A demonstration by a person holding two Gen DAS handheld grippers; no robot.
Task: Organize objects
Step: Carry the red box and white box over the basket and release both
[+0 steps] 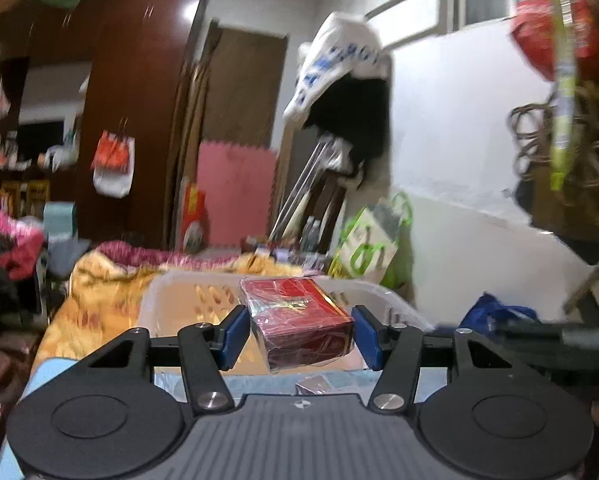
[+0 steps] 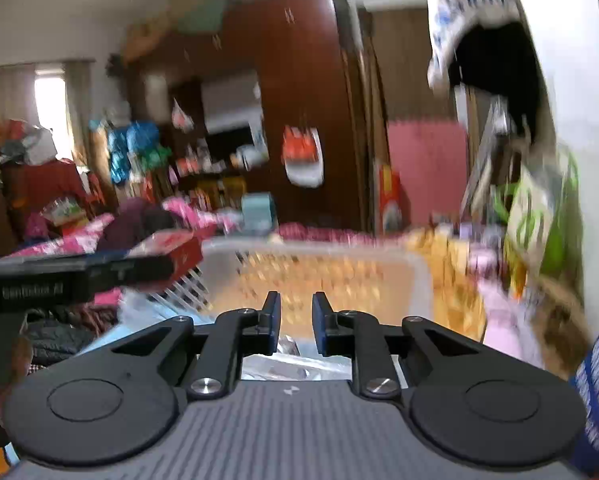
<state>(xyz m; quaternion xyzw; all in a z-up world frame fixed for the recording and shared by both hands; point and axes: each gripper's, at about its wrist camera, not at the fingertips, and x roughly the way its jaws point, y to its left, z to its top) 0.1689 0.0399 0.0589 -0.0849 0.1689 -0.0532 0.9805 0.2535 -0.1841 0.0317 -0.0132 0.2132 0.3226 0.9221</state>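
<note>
**Red box held over the basket**

My left tool grips a red box wrapped in clear film between its blue pads, lifted above a translucent plastic basket that sits on the orange patterned bedspread. My right tool is drawn in narrow with nothing between its pads; the same basket lies just ahead of it. In the right wrist view the left tool and its red box show at the left, over the basket's rim.
</note>
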